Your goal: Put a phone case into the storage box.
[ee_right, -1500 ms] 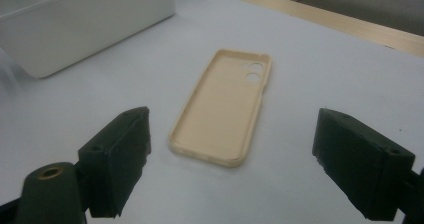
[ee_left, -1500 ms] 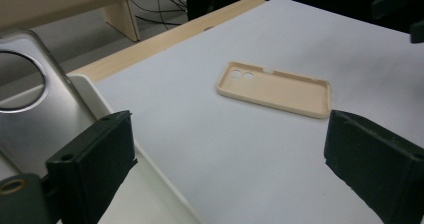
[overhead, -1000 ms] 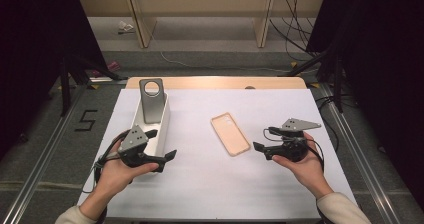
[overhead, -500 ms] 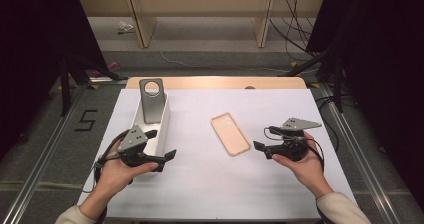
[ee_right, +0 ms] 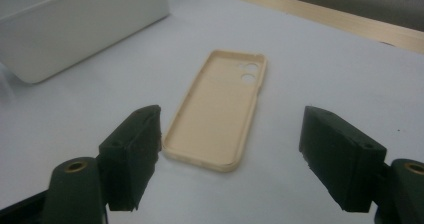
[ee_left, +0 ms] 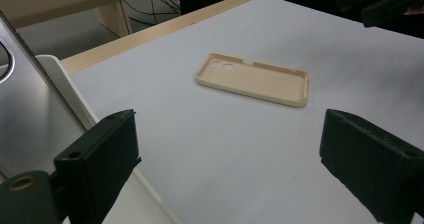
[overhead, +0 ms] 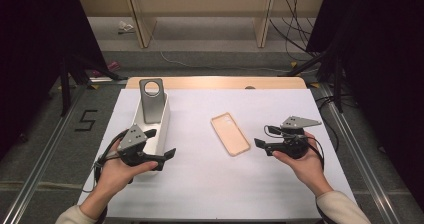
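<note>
Your right gripper (overhead: pixel 264 138) has just been closing its jaws a bit, but they're wide apart with nothing between them. In the right gripper view the tan phone case (ee_right: pixel 218 109) lies just ahead of the jaws, closer to the left one, flat with its hollow side up and the camera holes at the far end. So that small squeeze looks to me like you're sizing up for the grab, not actually gripping yet. You'd need to come forward and down over a long edge before the pads meet anything.

Your left gripper (overhead: pixel 162 157) has its jaws spread open too, empty, parked beside the white bin (overhead: pixel 163 129). It looks across at the case from the other side, well short of it. Compared with a second back, nothing else has shifted: both hands sit where they were, and the case hasn't budged from the middle of the counter (overhead: pixel 200 184).

Going outward: the counter has a plain white top with a wooden strip along the far edge. The bin holds a grey metal plate (overhead: pixel 151 101) with a round hole, leaning upright out of its far end. Around it all is a dim room, grey floor with a "5" (overhead: pixel 87 120) marked to the left, metal rails either side, loose cables and pale wooden furniture behind.
</note>
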